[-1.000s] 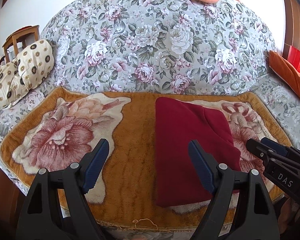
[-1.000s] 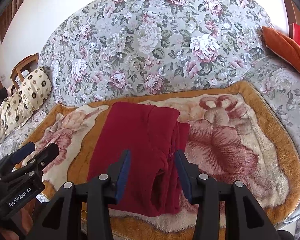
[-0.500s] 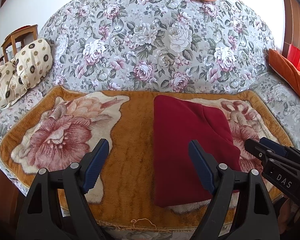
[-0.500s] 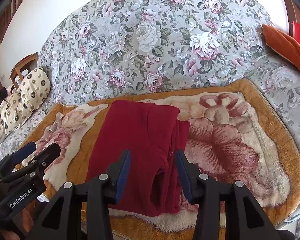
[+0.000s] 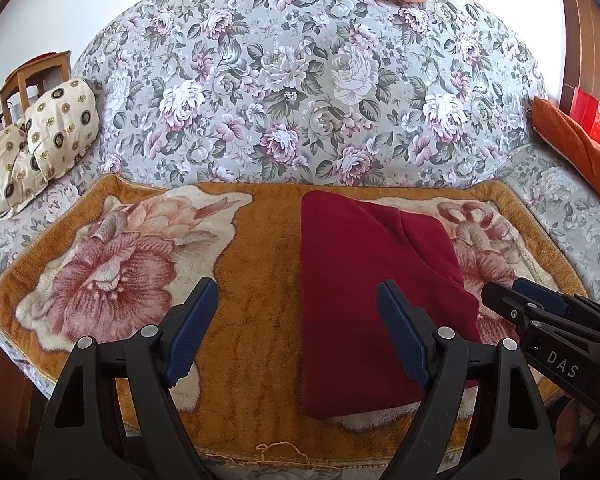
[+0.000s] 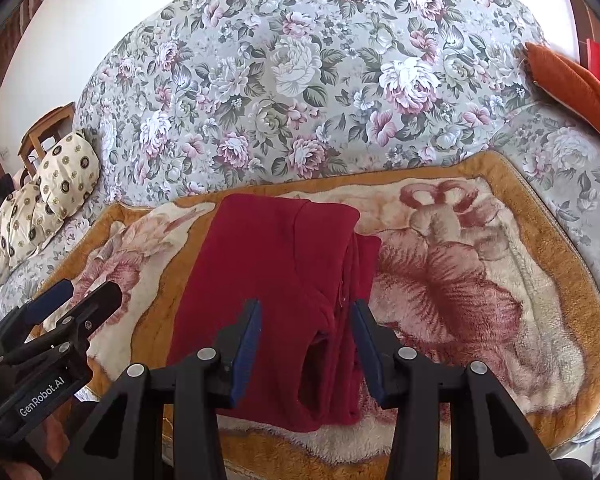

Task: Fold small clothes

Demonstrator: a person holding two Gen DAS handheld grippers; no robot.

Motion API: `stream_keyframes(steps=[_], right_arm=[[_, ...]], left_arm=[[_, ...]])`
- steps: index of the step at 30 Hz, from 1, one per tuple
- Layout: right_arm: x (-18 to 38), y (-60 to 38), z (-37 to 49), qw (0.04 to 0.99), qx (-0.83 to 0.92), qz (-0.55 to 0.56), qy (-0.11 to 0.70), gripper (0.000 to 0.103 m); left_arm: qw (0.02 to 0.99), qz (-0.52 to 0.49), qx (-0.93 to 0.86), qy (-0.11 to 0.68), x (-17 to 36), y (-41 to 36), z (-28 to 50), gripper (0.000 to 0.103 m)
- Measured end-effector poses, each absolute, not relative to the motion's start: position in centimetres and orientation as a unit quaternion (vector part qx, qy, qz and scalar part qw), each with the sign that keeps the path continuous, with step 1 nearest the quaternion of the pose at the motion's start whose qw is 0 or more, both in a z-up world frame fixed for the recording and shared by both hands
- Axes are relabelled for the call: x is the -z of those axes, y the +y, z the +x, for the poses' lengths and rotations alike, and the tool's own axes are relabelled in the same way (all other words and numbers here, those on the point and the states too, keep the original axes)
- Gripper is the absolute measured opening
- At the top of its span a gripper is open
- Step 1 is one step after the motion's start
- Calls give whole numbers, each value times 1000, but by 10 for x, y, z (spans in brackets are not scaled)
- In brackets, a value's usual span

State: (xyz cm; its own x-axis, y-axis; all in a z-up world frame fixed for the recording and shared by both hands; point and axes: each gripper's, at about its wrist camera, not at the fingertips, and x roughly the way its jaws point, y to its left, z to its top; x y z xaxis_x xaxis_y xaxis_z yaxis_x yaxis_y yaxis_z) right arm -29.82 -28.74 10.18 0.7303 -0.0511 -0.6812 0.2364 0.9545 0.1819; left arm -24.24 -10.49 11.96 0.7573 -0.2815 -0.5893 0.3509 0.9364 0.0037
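So, far left: cream cushions (image 5: pixel 36 136) with a round dark-and-gold print, cut off by the frame edge, wooden chair (image 5: pixel 32 76) half hidden behind. Sofa (image 5: pixel 300 80) was grey floral fabric with a rounded back. Seat carried a plush ochre blanket (image 5: pixel 256 280), fuzzy pile, big pink rose print. Left gripper (image 5: pixel 296 312) hung released, jaws wide, nothing between them, over bare blanket. Dark red garment (image 6: pixel 268 280) lay folded flat right of centre on the blanket, soft fleece look, layered edges on its right side. Right gripper (image 6: pixel 306 320) was apart too, hovering over that edge; contact couldn't be made out. Orange cushion (image 6: pixel 572 80) far right, cropped.
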Motion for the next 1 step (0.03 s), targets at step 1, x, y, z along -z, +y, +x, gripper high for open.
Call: stream_keyframes(steps=[1], right_arm=[[-102, -288, -298, 921, 78, 129, 359, 44]], left_arm=[[936, 58, 169, 304, -119, -106, -242, 82]])
